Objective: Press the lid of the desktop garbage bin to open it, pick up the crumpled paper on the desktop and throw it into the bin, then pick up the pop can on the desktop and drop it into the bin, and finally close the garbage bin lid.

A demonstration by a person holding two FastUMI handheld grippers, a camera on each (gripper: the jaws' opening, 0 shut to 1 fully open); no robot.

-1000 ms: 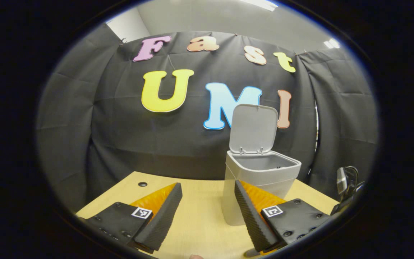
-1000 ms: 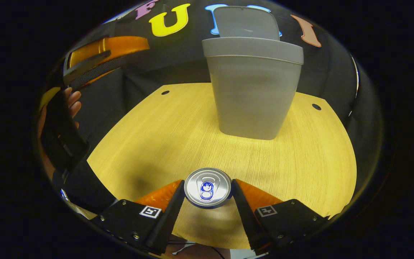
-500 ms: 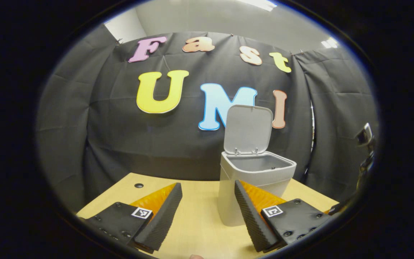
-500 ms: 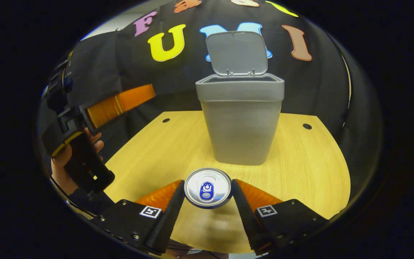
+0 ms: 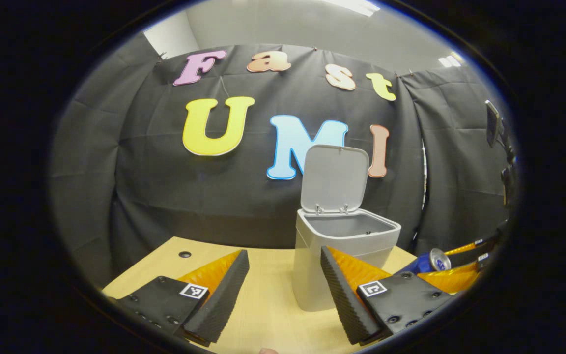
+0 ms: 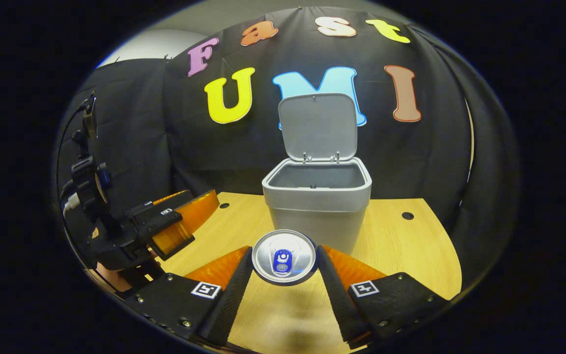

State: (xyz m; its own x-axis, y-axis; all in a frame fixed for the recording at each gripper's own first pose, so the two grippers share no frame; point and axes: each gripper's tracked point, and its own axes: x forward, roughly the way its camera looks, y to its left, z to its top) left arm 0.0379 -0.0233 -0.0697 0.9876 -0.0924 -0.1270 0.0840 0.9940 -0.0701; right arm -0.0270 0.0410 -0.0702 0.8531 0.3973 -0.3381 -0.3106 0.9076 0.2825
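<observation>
The grey bin [image 6: 317, 206] stands on the wooden table with its lid [image 6: 318, 125] swung upright, the inside in shadow. My right gripper [image 6: 284, 280] is shut on the pop can [image 6: 284, 256], held above the table just in front of the bin, its silver top facing the camera. In the left gripper view the bin [image 5: 342, 255] is ahead to the right, and the can [image 5: 428, 262] shows at the far right between the other gripper's fingers. My left gripper [image 5: 283, 290] is open with nothing between its fingers, low over the table left of the bin.
The wooden table [image 6: 410, 246] has small round holes near its back corners [image 6: 407, 216]. The left gripper and the hand holding it [image 6: 130, 231] hang at the left edge of the right gripper view. Black cloth walls close the back and sides.
My right gripper has lifted the can off the table and now looks into the bin from higher up. The left gripper has drifted slightly left; the can has come into its view.
</observation>
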